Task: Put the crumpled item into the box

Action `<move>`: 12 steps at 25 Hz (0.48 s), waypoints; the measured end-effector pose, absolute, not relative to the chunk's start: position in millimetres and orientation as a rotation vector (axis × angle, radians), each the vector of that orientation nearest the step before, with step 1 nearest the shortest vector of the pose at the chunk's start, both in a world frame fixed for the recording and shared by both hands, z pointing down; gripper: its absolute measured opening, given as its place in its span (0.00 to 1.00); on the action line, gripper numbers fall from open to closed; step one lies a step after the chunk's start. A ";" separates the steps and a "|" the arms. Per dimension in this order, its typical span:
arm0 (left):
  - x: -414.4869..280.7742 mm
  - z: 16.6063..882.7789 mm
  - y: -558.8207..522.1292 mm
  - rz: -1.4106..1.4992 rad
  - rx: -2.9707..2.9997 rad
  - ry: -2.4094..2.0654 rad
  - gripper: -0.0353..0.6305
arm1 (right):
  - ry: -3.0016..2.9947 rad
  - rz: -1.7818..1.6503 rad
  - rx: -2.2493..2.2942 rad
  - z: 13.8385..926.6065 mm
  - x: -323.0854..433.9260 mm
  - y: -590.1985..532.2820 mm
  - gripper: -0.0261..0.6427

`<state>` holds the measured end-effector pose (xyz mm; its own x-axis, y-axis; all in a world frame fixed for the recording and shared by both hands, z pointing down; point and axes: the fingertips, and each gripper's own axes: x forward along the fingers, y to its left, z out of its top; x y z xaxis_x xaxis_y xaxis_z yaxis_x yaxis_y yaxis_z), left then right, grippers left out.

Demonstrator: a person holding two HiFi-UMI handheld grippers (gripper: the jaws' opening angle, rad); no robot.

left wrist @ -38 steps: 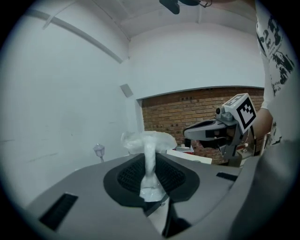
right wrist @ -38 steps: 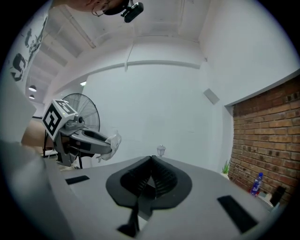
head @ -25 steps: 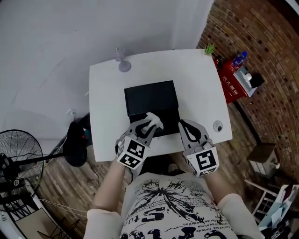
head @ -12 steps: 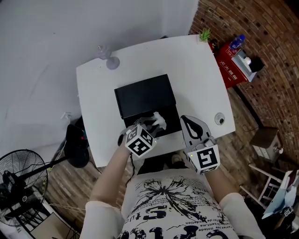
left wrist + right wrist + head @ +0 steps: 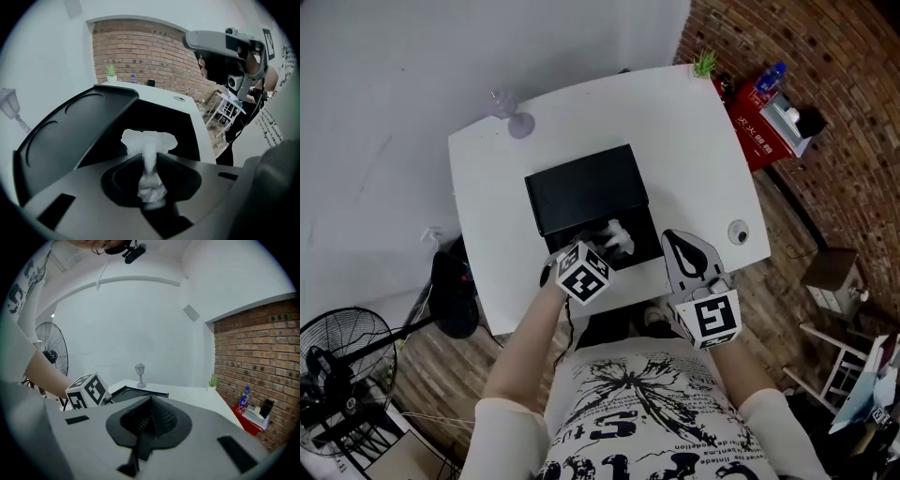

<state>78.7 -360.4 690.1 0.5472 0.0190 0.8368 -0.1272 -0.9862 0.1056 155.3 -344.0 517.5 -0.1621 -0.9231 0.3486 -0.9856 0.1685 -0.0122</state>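
The crumpled paper (image 5: 149, 140) is pinched between the fingers of the left gripper (image 5: 150, 158), whose jaws are opening, above the open black box (image 5: 89, 123). The right gripper (image 5: 151, 403) is closed on nothing.

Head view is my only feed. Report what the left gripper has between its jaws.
Observer: Its own view shows a crumpled white tissue between the left gripper's jaws, which are opening.
Operator: Describe how the tissue sits there.
Observer: It is squeezed thin at the jaw tips, and its wider puff pokes out over the dark inside of the open black box.
Operator: Now check the right gripper.
Observer: The right gripper has its jaws together with nothing between them.
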 end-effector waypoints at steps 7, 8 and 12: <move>74.1 663.3 -354.5 1.365 2.648 -0.178 0.32 | -2.206 0.293 1.824 494.8 153.5 -326.9 0.06; 72.6 654.3 -353.4 1.346 2.666 -0.208 0.32 | -2.215 0.280 1.822 489.1 151.8 -323.6 0.06; 69.3 611.3 -352.4 1.240 2.742 -0.350 0.30 | -2.251 0.215 1.810 467.6 146.8 -312.7 0.06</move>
